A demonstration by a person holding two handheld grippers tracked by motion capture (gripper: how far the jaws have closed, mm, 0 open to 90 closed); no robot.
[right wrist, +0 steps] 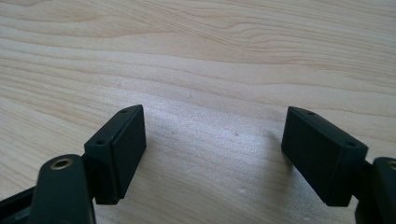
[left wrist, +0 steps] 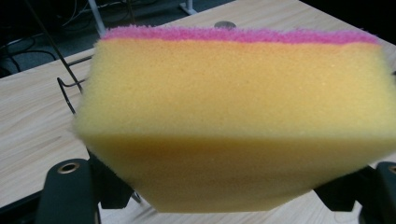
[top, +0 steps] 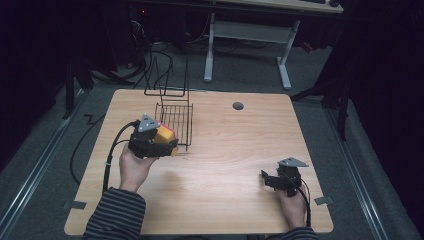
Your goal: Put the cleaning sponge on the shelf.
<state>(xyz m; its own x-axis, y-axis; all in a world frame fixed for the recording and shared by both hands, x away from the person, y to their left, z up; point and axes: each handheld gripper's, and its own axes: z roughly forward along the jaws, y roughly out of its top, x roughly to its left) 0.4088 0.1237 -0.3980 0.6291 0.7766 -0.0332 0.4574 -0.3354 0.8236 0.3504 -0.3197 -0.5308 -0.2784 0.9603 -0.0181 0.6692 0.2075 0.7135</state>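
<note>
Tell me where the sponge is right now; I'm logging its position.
The sponge is clamped in the left hand-held gripper, on the left side of the high view, just in front of the wire rack.

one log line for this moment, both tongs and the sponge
left tongs: shut on sponge, beside wire rack | right tongs: open, nothing held, over bare table

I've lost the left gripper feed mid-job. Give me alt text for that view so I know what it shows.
A yellow sponge with a pink scrubbing layer along its far top edge sits clamped between the left gripper's black jaws, very close to the camera. Behind it lie the light wooden table and part of a black wire rack at the left.
</note>
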